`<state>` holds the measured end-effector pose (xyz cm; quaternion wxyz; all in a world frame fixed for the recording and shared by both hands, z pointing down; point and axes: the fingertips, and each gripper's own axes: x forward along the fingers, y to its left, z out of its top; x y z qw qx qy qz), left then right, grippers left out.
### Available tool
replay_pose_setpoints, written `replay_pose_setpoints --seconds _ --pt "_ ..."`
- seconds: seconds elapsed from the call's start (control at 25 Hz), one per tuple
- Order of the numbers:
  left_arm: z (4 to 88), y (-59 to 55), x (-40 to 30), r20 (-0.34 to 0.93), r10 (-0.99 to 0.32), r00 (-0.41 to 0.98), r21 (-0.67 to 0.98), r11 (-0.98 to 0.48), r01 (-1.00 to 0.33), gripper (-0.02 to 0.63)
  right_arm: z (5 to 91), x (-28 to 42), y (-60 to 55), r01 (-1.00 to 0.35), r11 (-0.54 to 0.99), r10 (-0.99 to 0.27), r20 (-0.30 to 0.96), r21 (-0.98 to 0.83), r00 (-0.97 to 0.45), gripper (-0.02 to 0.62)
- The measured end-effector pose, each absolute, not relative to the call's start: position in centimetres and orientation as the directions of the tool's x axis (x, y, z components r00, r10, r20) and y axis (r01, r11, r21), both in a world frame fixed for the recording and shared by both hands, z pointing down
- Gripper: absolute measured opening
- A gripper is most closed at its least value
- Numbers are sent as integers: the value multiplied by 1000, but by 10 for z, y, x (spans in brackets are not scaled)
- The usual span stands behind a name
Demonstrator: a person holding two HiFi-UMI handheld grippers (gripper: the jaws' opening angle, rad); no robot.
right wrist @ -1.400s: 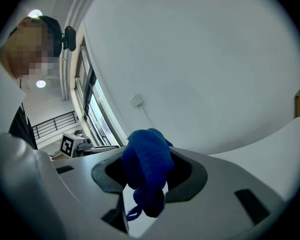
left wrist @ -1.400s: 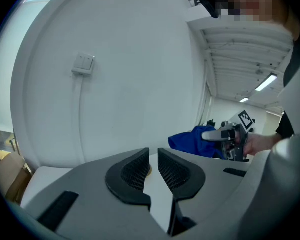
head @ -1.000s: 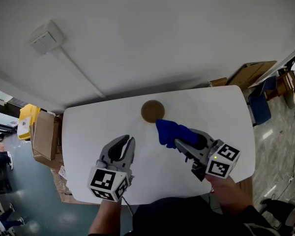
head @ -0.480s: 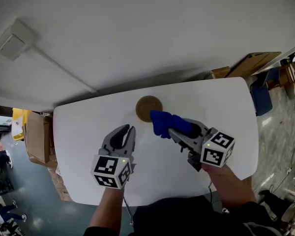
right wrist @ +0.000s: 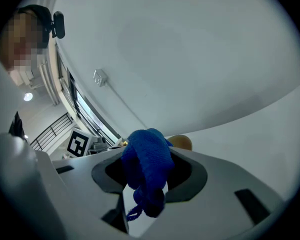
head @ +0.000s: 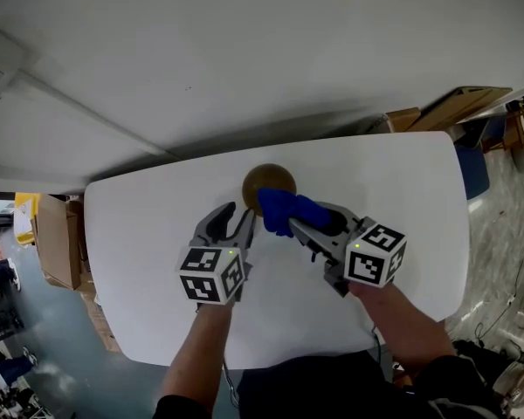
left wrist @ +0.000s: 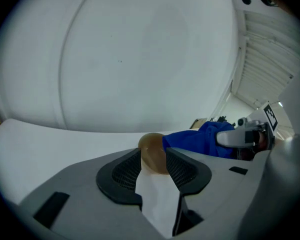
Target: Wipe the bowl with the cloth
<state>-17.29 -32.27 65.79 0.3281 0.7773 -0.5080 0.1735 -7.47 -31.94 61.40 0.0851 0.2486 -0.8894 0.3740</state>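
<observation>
Brown bowl (head: pixel 269 180) sits on the surface (head: pixel 140 234) just ahead of the left gripper (head: pixel 238 213), whose empty fingers are opening around its line, while the right gripper (head: pixel 301 222), fingers closed on the blue cloth (head: pixel 282 208), hovers at its near rim.

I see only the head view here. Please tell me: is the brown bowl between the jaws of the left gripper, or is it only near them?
Observer: Only near. In the left gripper view the left gripper has its jaws opening, and the pads press on nothing. The bowl stands ahead of the tips, in line with the gap.
Operator: And the cloth, is it really clamped? From above it covers the jaws.
Observer: Yes. The right gripper view shows the right gripper shut on the bunched blue cloth, with a loose end hanging below the jaws.
</observation>
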Motion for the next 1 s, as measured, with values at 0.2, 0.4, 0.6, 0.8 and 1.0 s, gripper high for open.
replay_pose_setpoints --seconds 0.2,0.4,0.6,0.8,1.0 --pt "686 -341 -178 628 -663 406 360 -215 -908 181 632 -81 -331 -513 592 -364 362 -621 -858 152" --pt "702 -352 -177 623 -651 434 389 -224 -894 181 649 -88 -336 -532 578 -353 398 -619 -847 152" --pt "716 -356 -167 650 -601 465 405 -243 -881 179 654 -91 -329 -535 581 -343 412 -613 -844 152" --pt "719 -349 -166 658 -588 471 432 -217 -875 60 658 -95 -315 -534 583 -331 422 -612 -844 152" --pt "706 -338 -162 662 -596 455 403 -229 -886 18 655 -101 -294 -529 576 -324 421 -623 -847 152"
